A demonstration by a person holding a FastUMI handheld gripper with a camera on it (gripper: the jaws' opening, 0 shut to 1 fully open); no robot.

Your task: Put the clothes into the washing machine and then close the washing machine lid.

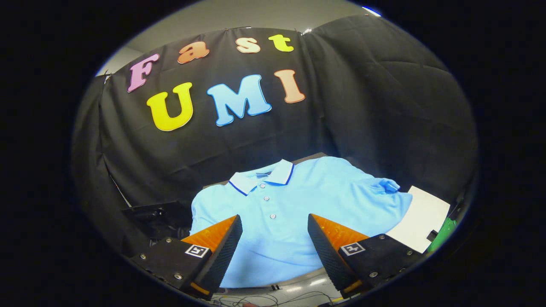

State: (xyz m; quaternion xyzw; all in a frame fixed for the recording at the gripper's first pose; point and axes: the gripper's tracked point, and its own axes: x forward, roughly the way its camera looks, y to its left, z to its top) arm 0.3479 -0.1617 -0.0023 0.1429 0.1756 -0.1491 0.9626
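The gripper (275,221) hangs with fingers spread wide and empty over the shirt (298,204), which lies flat between and beyond them, collar toward the wall. Soft, light and floppy, it would likely bunch; a pinch mid-chest looks best. White paper (420,221) lies beside its sleeve.

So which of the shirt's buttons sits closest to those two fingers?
The lowest button on the blue polo shirt, level with the open gripper fingertips; the other two sit higher, toward the collar.
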